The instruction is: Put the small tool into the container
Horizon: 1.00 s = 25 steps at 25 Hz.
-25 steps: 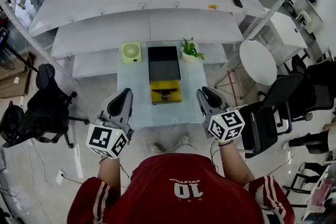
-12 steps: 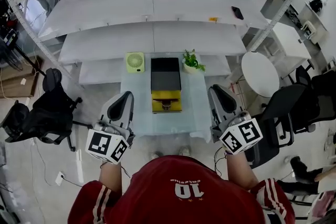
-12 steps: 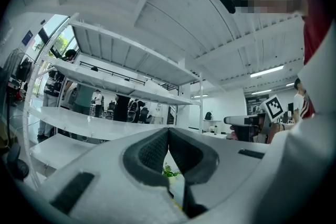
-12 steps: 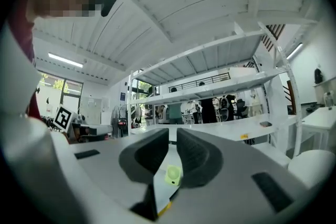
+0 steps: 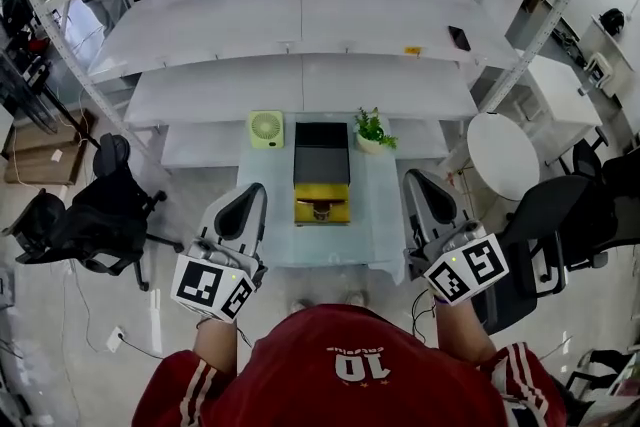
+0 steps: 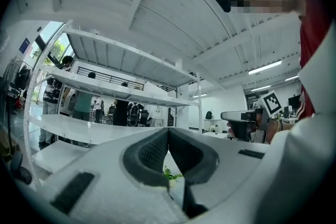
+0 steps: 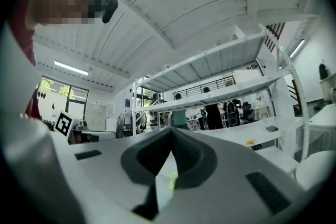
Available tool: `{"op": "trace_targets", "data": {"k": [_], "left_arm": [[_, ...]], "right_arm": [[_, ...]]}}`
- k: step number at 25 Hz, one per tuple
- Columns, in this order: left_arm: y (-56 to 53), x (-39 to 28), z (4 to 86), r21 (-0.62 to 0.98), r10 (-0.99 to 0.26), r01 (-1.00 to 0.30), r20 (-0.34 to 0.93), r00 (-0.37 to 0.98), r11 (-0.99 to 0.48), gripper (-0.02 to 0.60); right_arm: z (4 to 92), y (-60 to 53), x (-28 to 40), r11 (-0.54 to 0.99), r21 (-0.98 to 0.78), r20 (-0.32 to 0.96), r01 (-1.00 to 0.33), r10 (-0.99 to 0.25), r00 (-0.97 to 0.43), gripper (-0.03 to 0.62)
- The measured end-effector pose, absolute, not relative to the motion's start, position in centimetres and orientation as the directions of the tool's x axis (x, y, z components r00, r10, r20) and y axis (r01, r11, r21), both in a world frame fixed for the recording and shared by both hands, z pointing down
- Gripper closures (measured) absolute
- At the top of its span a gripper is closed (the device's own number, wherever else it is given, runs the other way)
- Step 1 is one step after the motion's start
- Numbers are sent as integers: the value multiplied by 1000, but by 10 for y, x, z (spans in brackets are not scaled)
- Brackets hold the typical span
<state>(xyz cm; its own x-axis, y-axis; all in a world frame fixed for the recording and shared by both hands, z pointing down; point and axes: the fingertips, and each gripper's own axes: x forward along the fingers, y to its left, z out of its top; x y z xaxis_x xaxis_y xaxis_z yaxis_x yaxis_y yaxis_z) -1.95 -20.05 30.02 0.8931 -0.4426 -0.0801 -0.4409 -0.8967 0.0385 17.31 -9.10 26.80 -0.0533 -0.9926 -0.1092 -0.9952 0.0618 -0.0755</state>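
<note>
On the glass table (image 5: pixel 370 225), a black box (image 5: pixel 321 157) has a yellow tray (image 5: pixel 321 200) in front of it. A small dark tool (image 5: pixel 321 212) lies in the tray. My left gripper (image 5: pixel 251 196) hovers off the table's front left corner, shut and empty; its tips meet in the left gripper view (image 6: pixel 168 131). My right gripper (image 5: pixel 418 183) hangs off the front right corner. Its jaws are closing, and the tips touch with nothing between them in the right gripper view (image 7: pixel 171 131).
A green fan (image 5: pixel 265 128) and a potted plant (image 5: pixel 372 129) flank the box at the table's back. White shelving (image 5: pixel 300 25) rises behind. Black office chairs stand at the left (image 5: pixel 95 215) and the right (image 5: pixel 555 235). A round white table (image 5: pixel 503 153) is at the right.
The head view has shifted, so the table sits lower and further right in the picture. Both grippers have stayed near the table's front corners.
</note>
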Motion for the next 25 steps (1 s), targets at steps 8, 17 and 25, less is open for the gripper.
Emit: {"op": "trace_targets", "data": {"k": [8,17,25], "left_arm": [[-192,-19,289,30,-446,-446,-97,890,-895,583],[-186,-16,287,23,-449,-449,-100,888,-893,583],[-183,-21,285,17,-467,-468,-104,878,-883,583]], "right_arm": [[265,-89,171,29,-27,-110,-999,-994,-26,595],[269,-89,167,61,-58,-105,-996,-993,-55,595],[270,-93,152,120,-70,-104,-990,-988,-112,597]]}}
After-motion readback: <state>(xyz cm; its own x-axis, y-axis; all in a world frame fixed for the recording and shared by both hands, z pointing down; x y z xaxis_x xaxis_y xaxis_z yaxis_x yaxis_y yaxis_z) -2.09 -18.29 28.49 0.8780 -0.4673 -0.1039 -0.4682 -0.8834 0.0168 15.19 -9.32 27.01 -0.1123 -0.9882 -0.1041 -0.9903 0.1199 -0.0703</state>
